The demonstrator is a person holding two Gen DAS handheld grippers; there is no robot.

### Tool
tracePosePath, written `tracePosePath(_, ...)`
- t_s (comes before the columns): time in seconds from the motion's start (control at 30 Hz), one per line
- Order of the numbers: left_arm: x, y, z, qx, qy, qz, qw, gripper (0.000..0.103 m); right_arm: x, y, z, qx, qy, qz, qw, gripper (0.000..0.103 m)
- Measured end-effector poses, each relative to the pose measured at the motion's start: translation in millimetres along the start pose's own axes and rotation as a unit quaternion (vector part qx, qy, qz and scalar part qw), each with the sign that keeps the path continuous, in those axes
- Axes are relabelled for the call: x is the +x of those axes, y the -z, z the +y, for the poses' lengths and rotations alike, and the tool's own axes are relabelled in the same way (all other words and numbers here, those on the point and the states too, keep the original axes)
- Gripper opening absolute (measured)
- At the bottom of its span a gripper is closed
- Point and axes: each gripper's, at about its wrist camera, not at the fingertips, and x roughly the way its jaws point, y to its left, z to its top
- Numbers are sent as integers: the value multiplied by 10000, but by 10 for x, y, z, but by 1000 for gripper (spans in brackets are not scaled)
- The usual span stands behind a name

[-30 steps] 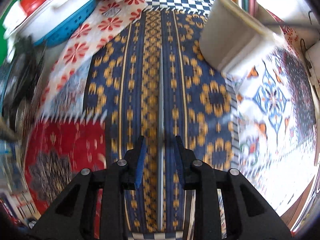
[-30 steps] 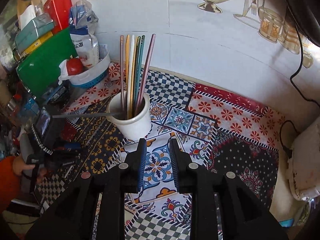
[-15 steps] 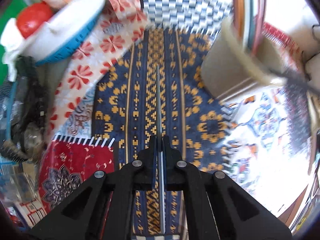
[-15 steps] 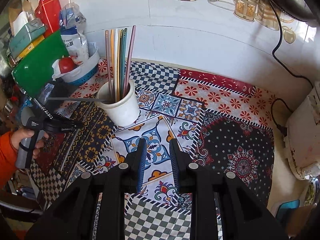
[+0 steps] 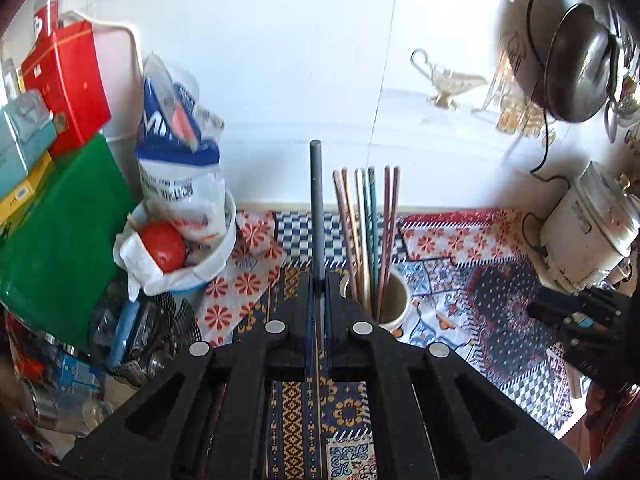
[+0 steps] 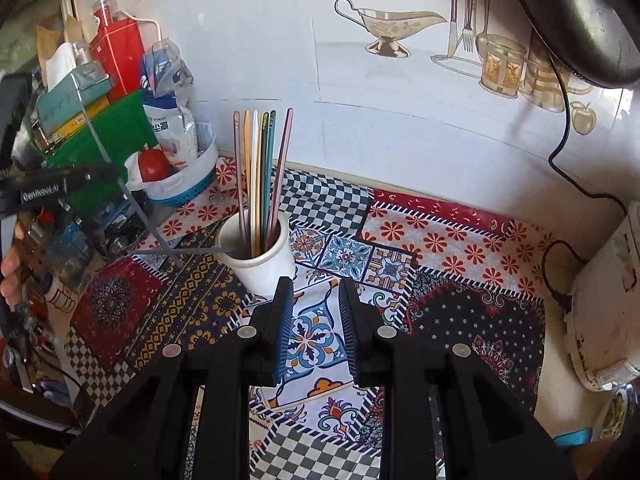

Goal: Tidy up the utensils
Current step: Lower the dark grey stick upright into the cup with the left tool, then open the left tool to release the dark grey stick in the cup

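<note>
Left hand-held gripper (image 5: 318, 280) clamping grey chopstick (image 5: 316, 208), cup (image 5: 394, 304) beside

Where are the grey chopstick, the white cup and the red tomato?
grey chopstick (image 5: 317, 208), left wrist view, mid-shaft above the jaws.
white cup (image 6: 267, 268), right wrist view, front wall.
red tomato (image 6: 154, 165), right wrist view, its front.

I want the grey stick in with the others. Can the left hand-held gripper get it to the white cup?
Probably yes. The left hand-held gripper holds the grey chopstick just beside the white cup, nothing between.
</note>
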Motion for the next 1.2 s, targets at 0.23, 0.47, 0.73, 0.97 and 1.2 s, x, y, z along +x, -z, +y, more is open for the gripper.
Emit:
tracePosePath(0.23, 82, -386, -384, 274, 236, -289, 9989, 3, -58, -45, -82, 27, -50, -148, 9999, 21)
tracePosePath(0.47, 888, -195, -671, 401, 226, 514, 9976, 3, -199, -81, -190, 130, -99, -348, 9993, 21)
tracePosePath(0.73, 919, -105, -698, 320, 195, 712, 9968, 9, -382, -83, -199, 150, -92, -536, 9984, 21)
tracePosePath(0.97, -145, -120, -744, 282, 386, -307, 9984, 28, -838, -183, -44, 95, 39, -1185, 9929, 21)
tracePosePath(1.2, -1422, 82, -848, 387, 416, -1624, 9851, 50, -1642, -241, 324, -52, 326, -2436, 9693, 21)
